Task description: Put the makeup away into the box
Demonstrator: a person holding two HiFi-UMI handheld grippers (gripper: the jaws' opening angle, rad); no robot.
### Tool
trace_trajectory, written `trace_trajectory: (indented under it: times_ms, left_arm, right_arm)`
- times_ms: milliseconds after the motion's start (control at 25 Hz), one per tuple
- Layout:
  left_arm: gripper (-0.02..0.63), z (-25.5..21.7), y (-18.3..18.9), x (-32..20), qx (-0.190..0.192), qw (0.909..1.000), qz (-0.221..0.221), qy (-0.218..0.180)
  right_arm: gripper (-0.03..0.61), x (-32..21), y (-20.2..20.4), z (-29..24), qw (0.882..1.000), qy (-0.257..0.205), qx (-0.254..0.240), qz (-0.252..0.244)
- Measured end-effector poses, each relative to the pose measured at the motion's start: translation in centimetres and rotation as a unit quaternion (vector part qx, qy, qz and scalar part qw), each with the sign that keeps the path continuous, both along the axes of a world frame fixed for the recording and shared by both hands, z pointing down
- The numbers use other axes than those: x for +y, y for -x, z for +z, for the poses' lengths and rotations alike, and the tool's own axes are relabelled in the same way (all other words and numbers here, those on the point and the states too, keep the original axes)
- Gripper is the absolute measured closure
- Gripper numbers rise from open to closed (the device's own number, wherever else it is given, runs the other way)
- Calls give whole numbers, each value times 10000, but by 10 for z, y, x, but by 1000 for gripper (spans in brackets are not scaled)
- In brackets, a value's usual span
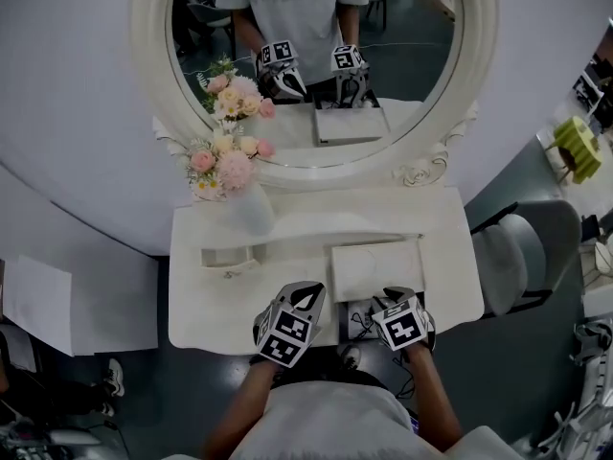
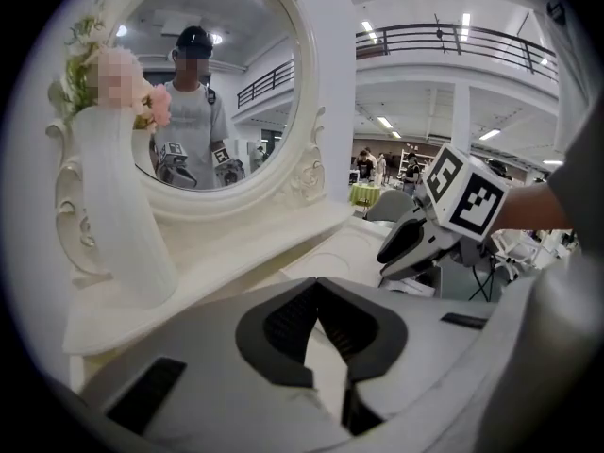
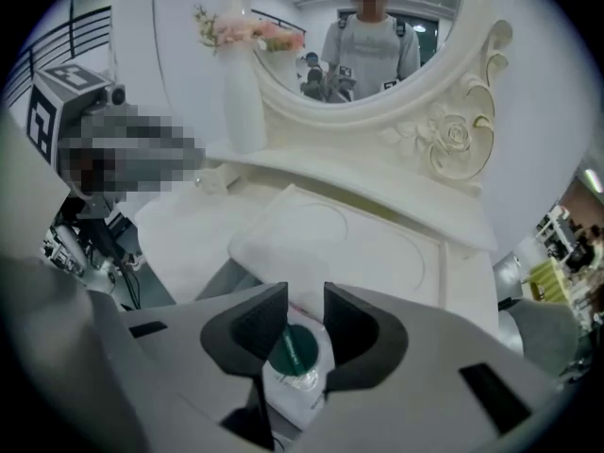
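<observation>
A flat white box [image 1: 376,268] with a closed-looking lid lies on the white vanity table [image 1: 201,314], right of middle; its lid [image 3: 349,243] fills the right gripper view. My right gripper [image 1: 393,297] hangs over the box's near edge, pointing steeply down. Its jaws stand apart in the right gripper view [image 3: 305,300], and below the gap lies a white makeup packet with a green round label [image 3: 297,366], untouched by the pads. My left gripper [image 1: 308,295] is just left of the box, shut with nothing in it [image 2: 317,295]. It looks across at the right gripper [image 2: 396,248].
A white vase [image 1: 247,209] of pink flowers [image 1: 225,161] stands at the table's back left, under the oval mirror [image 1: 316,56]. A small raised shelf [image 1: 230,255] runs along the middle. A grey chair [image 1: 527,257] is to the right of the table.
</observation>
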State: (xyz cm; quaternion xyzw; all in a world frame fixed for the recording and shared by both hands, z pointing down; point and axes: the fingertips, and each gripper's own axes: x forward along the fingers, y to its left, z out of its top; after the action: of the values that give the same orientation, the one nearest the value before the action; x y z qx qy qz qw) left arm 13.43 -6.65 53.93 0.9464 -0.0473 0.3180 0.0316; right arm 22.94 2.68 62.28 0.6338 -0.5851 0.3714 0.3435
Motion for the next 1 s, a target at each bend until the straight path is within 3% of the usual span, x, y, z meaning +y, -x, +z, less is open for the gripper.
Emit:
trace_trajectory:
  times_ms: [280,640,1000]
  left_arm:
    - [618,-30,15,-32,302,9978,-540,-218]
    - [617,-80,42,-65,653,9909,-938,-705]
    - [618,-152,70,-102,1074,9758,-1379,-1313]
  right_arm:
    - [575,-50,5,-60,9958,-825,342,-180]
    - [575,-99,32,-137,9839,-1669,436,-458]
    - [575,-125,40,-227,9602,-2537,859,-792]
